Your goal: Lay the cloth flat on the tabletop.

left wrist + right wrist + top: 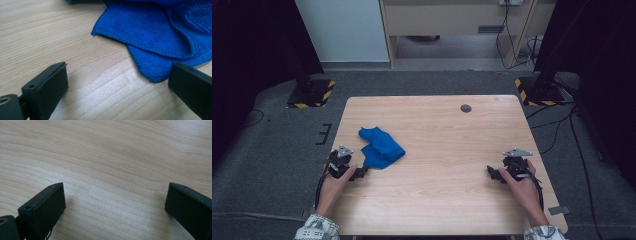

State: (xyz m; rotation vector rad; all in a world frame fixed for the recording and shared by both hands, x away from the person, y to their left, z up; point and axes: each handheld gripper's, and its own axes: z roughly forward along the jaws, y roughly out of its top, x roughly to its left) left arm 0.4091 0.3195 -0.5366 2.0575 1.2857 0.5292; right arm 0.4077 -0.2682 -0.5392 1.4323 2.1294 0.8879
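A crumpled blue cloth (381, 147) lies on the left half of the wooden table (447, 135). My left gripper (360, 173) rests on the table just below the cloth's near corner, open. In the left gripper view the blue cloth (160, 37) lies ahead of the jaws, its near corner close to the right jaw, nothing between the jaws. My right gripper (493, 173) sits low on the table's right side, far from the cloth. Its jaws stand wide apart over bare wood (112, 170).
A small dark round hole (466, 108) marks the table's far side. Two black stands with yellow-striped bases (311, 93) (539, 90) sit on the grey carpet beyond the table. Cables (557, 125) trail on the floor at the right.
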